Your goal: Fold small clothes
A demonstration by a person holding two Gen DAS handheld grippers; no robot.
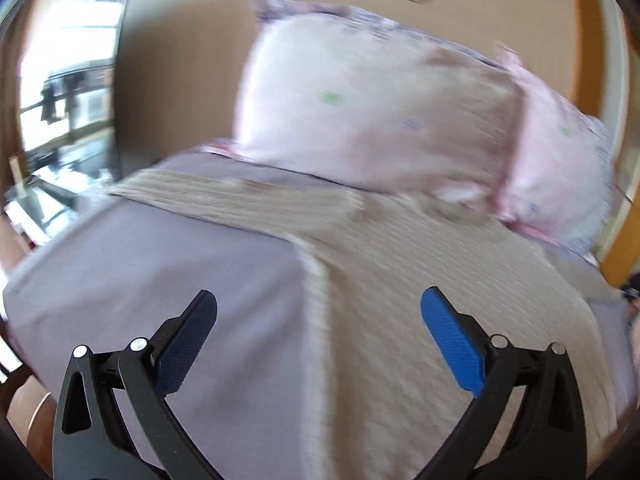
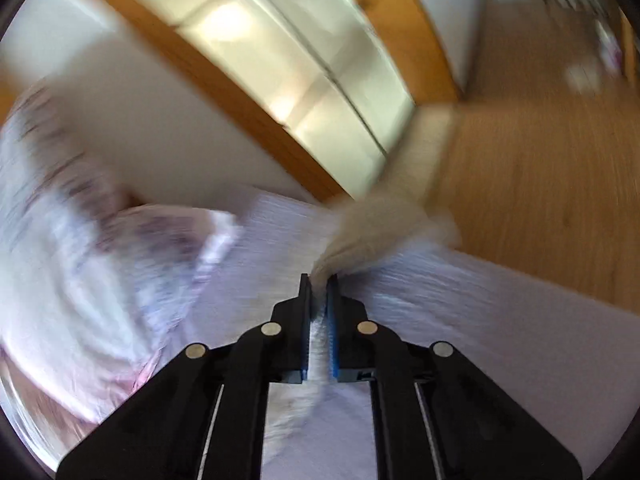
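Note:
A beige ribbed knit garment (image 1: 400, 272) lies spread on the lilac bed sheet (image 1: 160, 272), one sleeve stretched out to the left. My left gripper (image 1: 319, 300) is open and empty, hovering above the garment's near left edge, its blue pads wide apart. In the right wrist view my right gripper (image 2: 319, 280) is shut on a bunched part of the same beige garment (image 2: 384, 224), lifted above the sheet (image 2: 460, 300). Both views are blurred by motion.
Two pink patterned pillows (image 1: 372, 104) lean against the wall at the head of the bed; one also shows in the right wrist view (image 2: 80, 248). A window and glass table (image 1: 60, 128) are at the left. Wooden floor (image 2: 540, 180) lies beyond the bed's edge.

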